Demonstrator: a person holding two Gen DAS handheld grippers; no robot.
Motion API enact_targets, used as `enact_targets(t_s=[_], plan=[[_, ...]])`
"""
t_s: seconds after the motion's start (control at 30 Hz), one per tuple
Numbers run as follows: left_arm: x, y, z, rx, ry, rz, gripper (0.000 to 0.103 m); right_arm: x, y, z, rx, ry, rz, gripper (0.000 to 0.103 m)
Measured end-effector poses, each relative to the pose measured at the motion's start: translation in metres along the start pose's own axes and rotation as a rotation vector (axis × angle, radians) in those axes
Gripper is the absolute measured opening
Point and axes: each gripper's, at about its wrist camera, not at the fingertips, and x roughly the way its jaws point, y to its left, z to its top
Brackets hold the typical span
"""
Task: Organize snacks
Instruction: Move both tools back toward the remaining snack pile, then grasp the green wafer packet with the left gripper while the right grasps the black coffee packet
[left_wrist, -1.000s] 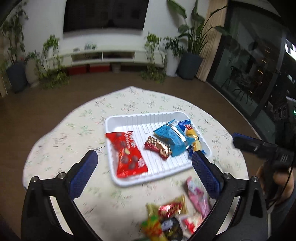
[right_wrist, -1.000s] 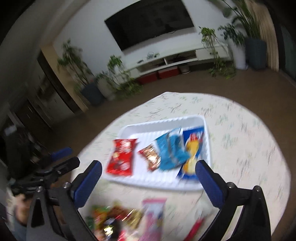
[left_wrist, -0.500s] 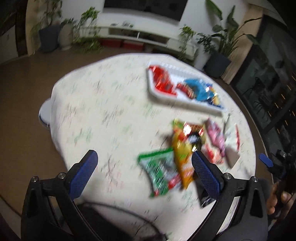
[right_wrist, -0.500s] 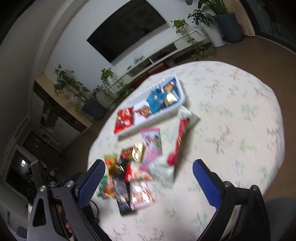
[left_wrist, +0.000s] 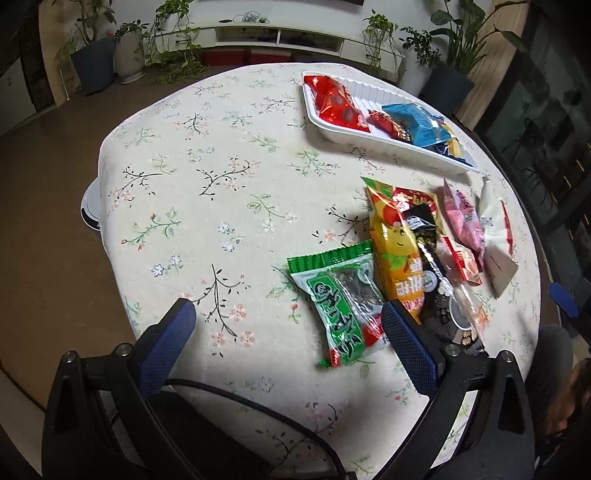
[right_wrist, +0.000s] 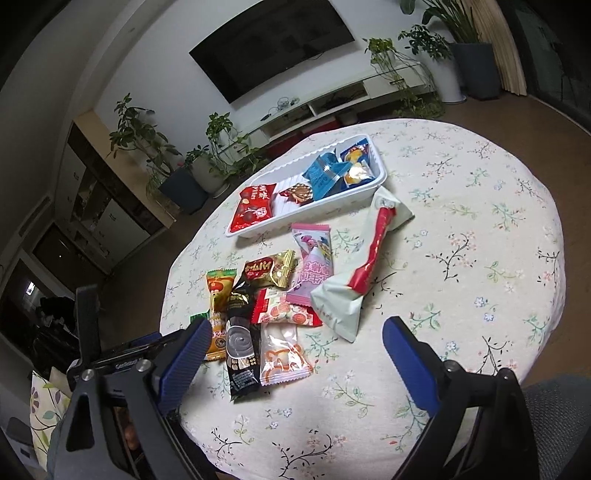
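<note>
Both views are now pulled back from the white tray (left_wrist: 334, 131) to the loose snack pile (right_wrist: 273, 306) on the desk (left_wrist: 207, 192); left hand-held gripper (left_wrist: 291, 341) closing slightly, empty; right hand-held gripper (right_wrist: 295, 350) wide, empty; next pick seems set up.

Green packet (right_wrist: 198, 317) mostly hidden behind left fingers (right_wrist: 184, 354); black packet (left_wrist: 439, 295) partly covered.

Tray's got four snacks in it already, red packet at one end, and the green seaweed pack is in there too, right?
Not quite. The green seaweed pack lies on the tablecloth, at the near end of the loose pile, as the left wrist view shows. The tray does hold four snacks, red packet at one end.
</note>
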Motion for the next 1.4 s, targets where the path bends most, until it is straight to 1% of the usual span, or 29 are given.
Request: enact_targets(t_s=[0.03,0.1,0.23,0.3,0.4,0.7,0.77,0.83,0.87,0.9,0.93,1.0,1.1,1.23,1.3,1.33,1.4], plan=[[0.002,0.001,0.001,-0.002,0.005,-0.008,0.094,0.0,-0.001,0.0,0.001,0.001,-0.002,0.095],[0.006,0.0,0.003,0.003,0.017,-0.015,0.092,0.0,0.0,0.0,0.0,0.0,-0.009,0.095],[0.019,-0.014,0.005,0.042,0.054,-0.007,0.092,0.004,0.001,-0.001,-0.003,0.01,-0.014,0.095],[0.025,-0.021,0.006,0.057,0.058,-0.01,0.092,0.005,0.003,-0.002,-0.013,0.016,-0.013,0.095],[0.032,-0.031,0.009,0.087,0.061,0.009,0.092,0.006,0.005,-0.001,-0.024,0.015,-0.018,0.095],[0.047,-0.037,0.015,0.121,0.067,0.05,0.09,0.007,0.008,-0.001,-0.037,0.019,-0.027,0.095],[0.047,-0.038,0.015,0.142,0.05,0.055,0.078,0.008,0.011,-0.001,-0.052,0.019,-0.029,0.094],[0.046,-0.039,0.016,0.15,0.036,0.066,0.059,0.007,0.013,-0.001,-0.066,0.015,-0.033,0.094],[0.045,-0.037,0.017,0.148,0.031,0.059,0.054,0.007,0.013,-0.001,-0.073,0.012,-0.036,0.094],[0.043,-0.035,0.017,0.145,0.028,0.055,0.043,0.007,0.013,-0.001,-0.076,0.011,-0.037,0.094],[0.042,-0.034,0.017,0.144,0.026,0.052,0.036,0.006,0.013,-0.001,-0.078,0.01,-0.038,0.094],[0.041,-0.031,0.016,0.146,0.022,0.04,0.032,0.007,0.013,-0.001,-0.078,0.013,-0.041,0.094],[0.039,-0.033,0.012,0.175,0.014,0.042,0.03,0.007,0.013,0.0,-0.081,0.019,-0.05,0.093],[0.036,-0.031,0.009,0.18,0.015,0.004,0.024,0.007,0.015,0.0,-0.095,0.023,-0.061,0.091],[0.034,-0.03,0.008,0.188,0.013,-0.011,0.021,0.009,0.019,-0.001,-0.118,0.039,-0.058,0.087],[0.033,-0.029,0.006,0.187,0.012,-0.017,0.021,0.011,0.021,-0.001,-0.13,0.047,-0.053,0.084],[0.03,-0.026,0.004,0.186,0.008,-0.035,0.02,0.015,0.028,-0.003,-0.154,0.065,-0.045,0.08]])
